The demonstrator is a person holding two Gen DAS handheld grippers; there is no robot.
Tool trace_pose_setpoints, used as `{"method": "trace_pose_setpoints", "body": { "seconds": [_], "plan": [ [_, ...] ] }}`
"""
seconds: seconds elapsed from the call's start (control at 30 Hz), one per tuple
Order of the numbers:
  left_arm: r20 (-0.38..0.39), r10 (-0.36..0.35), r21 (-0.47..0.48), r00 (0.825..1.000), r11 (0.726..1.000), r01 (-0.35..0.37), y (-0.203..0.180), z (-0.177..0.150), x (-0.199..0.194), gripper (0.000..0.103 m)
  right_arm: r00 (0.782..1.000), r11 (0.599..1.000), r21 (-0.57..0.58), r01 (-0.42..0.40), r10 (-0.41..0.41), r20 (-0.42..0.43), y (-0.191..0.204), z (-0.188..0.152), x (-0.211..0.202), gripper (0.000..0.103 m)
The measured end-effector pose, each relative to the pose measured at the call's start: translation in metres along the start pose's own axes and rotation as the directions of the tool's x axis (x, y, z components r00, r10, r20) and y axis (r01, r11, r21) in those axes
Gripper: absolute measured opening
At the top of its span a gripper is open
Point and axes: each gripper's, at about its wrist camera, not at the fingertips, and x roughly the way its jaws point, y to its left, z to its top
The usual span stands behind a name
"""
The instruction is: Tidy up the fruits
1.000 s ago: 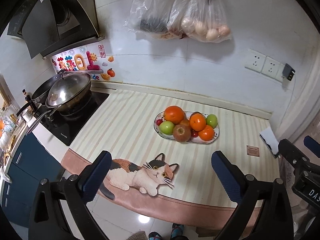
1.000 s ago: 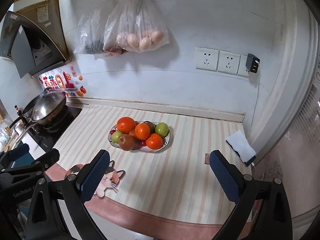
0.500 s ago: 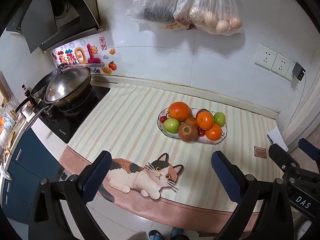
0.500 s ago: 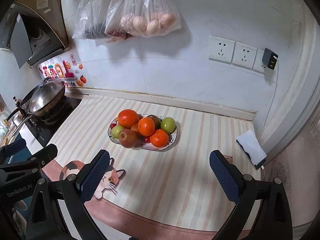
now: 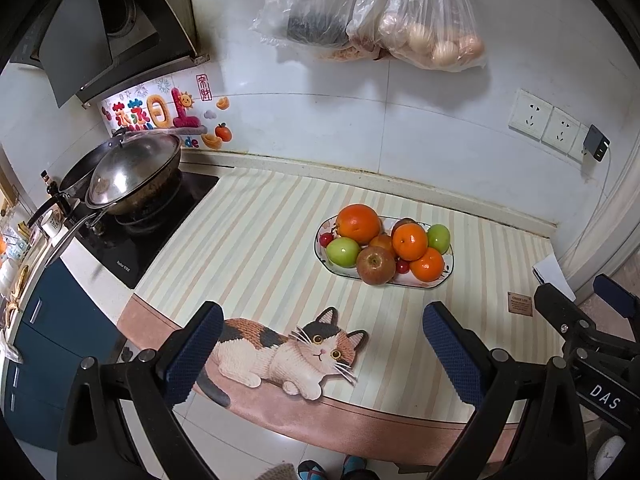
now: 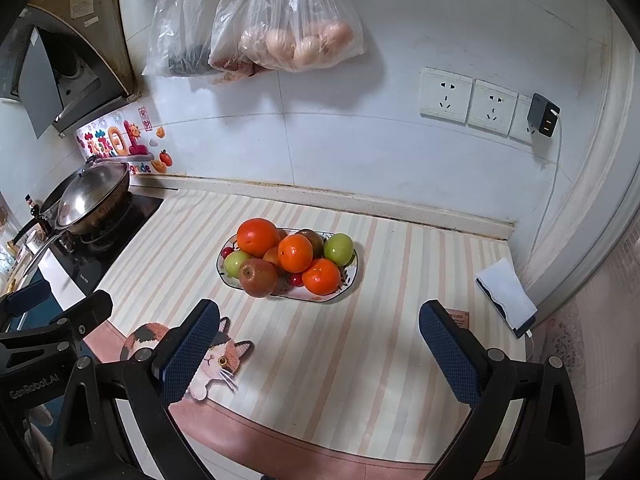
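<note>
A white oval plate [image 5: 438, 282] [image 6: 349, 283] sits on the striped counter mat, piled with fruit: a large orange [image 5: 358, 224] [image 6: 258, 237], smaller oranges [image 5: 409, 242] [image 6: 295, 253], green apples [image 5: 342, 252] [image 6: 338, 249], a red apple [image 5: 376, 266] [image 6: 258, 277] and small red cherries. My left gripper [image 5: 324, 350] is open and empty, near the counter's front edge above a cat picture [image 5: 288, 352]. My right gripper [image 6: 320, 350] is open and empty, in front of the plate. Each gripper shows at the edge of the other's view.
A lidded wok [image 5: 132, 172] [image 6: 94, 198] sits on the hob at the left. Plastic bags [image 5: 424, 20] [image 6: 288, 28] hang on the wall above. A phone with a white cloth [image 6: 506, 298] lies at the counter's right. Wall sockets [image 6: 468, 100] are at right.
Both grippers have moved forward and slightly down toward the counter, so the fruit plate appears nearer. Both stayed open and empty.
</note>
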Motion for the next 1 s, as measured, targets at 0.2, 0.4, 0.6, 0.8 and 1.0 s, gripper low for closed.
{"method": "trace_pose_setpoints", "body": {
  "seconds": [0.2,0.4,0.6,0.8,1.0],
  "plan": [
    [0.006,-0.001,0.004,1.0,1.0,0.001,0.002,0.0,-0.001,0.102,1.0,1.0,0.006,0.002,-0.002,0.003,0.001,0.0,-0.001,0.102],
    [0.009,-0.002,0.006,1.0,1.0,0.002,0.002,0.0,-0.003,0.102,1.0,1.0,0.006,0.0,0.0,0.002,0.0,0.001,0.0,0.102],
    [0.004,-0.006,0.006,1.0,1.0,0.006,0.002,0.001,-0.004,0.102,1.0,1.0,0.019,-0.001,0.001,0.007,0.003,0.0,-0.003,0.102],
    [0.004,-0.004,0.006,1.0,1.0,0.004,0.002,0.0,-0.006,0.102,1.0,0.999,0.032,0.0,0.0,0.011,0.007,-0.004,-0.007,0.102],
    [0.006,-0.009,0.004,1.0,1.0,0.009,0.004,0.0,-0.007,0.102,1.0,0.999,0.039,0.0,-0.001,0.013,0.01,-0.006,-0.011,0.102]
  ]
}}
